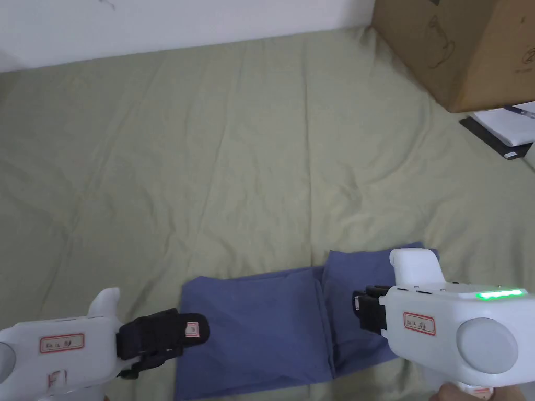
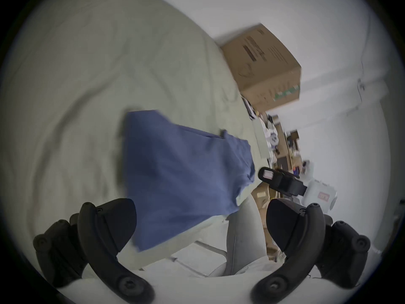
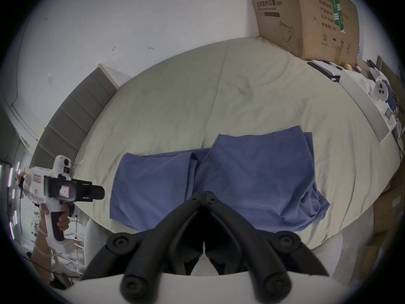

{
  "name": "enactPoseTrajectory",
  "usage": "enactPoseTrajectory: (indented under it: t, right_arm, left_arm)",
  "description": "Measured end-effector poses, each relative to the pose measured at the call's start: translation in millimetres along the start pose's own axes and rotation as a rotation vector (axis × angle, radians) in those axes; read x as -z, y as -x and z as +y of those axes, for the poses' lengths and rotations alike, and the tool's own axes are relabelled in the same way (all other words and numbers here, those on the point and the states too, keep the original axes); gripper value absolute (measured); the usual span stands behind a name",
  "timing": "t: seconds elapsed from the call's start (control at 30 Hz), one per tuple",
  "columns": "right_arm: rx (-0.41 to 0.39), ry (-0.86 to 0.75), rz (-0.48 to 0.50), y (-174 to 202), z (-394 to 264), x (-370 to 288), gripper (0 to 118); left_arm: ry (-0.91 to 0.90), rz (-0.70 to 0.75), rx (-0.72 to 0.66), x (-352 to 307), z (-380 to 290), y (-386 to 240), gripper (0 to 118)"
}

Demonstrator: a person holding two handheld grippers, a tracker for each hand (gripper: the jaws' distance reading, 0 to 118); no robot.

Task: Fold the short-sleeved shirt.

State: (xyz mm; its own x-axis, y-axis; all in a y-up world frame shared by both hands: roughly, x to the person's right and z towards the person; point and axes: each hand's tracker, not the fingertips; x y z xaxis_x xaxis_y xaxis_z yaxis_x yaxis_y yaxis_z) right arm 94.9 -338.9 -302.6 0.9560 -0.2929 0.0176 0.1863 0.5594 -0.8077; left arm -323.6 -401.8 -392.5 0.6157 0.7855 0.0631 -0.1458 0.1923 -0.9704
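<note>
The blue shirt [image 1: 261, 329] lies folded on the green sheet [image 1: 235, 156] at the near edge of the bed, between your two grippers. Your left gripper [image 2: 200, 225] hovers at its left edge, jaws wide apart. Your right gripper [image 3: 204, 195] hangs above its right part, jaws together, gripping nothing.

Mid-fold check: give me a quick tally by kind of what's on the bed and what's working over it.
Shirt: 1, blue, partly folded, on the green sheet
Grippers: 2, left gripper open, right gripper shut with nothing between its jaws
Box: 1, at the bed's far corner
Total: 4
</note>
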Motion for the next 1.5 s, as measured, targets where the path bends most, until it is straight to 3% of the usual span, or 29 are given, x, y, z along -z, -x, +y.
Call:
enactPoseTrajectory:
  t: [0.17,0.3,0.4,0.43,0.47,0.5,0.53,0.57,0.6,0.63,0.73,0.83,0.97,1.23,1.4,1.5]
  right_arm:
    - [-0.026,0.016,-0.004,14,4,6,0]
    - [-0.052,0.037,-0.012,23,8,11,0]
    - [-0.076,0.056,-0.012,29,8,16,0]
    - [-0.083,0.062,-0.007,31,8,17,0]
    - [-0.086,0.066,-0.004,33,8,17,0]
    - [-0.090,0.068,0.001,35,8,17,0]
    - [-0.094,0.072,0.006,36,8,17,0]
    - [-0.098,0.077,0.010,37,8,18,0]
    - [-0.102,0.081,0.013,37,8,18,0]
    - [-0.105,0.084,0.010,38,8,18,0]
    - [-0.110,0.084,0.007,39,9,19,0]
    - [-0.111,0.078,0.010,41,11,17,0]
    - [-0.106,0.060,0.021,40,12,12,0]
    - [-0.097,0.039,0.026,34,8,13,0]
    - [-0.080,0.016,0.037,29,10,13,0]
    - [-0.078,0.008,0.040,25,10,11,0]
  left_arm:
    - [-0.003,-0.065,-0.158,8,0,45,117]
    - [-0.026,-0.287,-0.205,31,6,46,117]
    - [0.010,-0.374,-0.232,58,13,52,113]
    - [0.012,-0.380,-0.241,56,17,57,96]
    - [0.005,-0.360,-0.230,56,20,55,53]
    - [0.012,-0.206,-0.215,60,23,50,7]
    - [0.051,-0.019,-0.125,61,24,50,7]
    - [0.063,-0.056,-0.118,57,22,60,7]
    - [0.038,-0.214,-0.186,51,24,58,7]
    - [0.034,-0.209,-0.209,46,26,55,7]
    - [0.045,-0.104,-0.120,36,32,55,7]
    - [0.052,-0.091,-0.152,20,33,55,7]
    - [0.004,0.017,-0.098,-32,36,59,7]
    - [-0.146,0.260,-0.236,-126,27,76,7]
    - [-0.192,0.303,-0.160,-130,17,16,7]
    - [-0.177,0.355,-0.193,-125,21,-26,7]
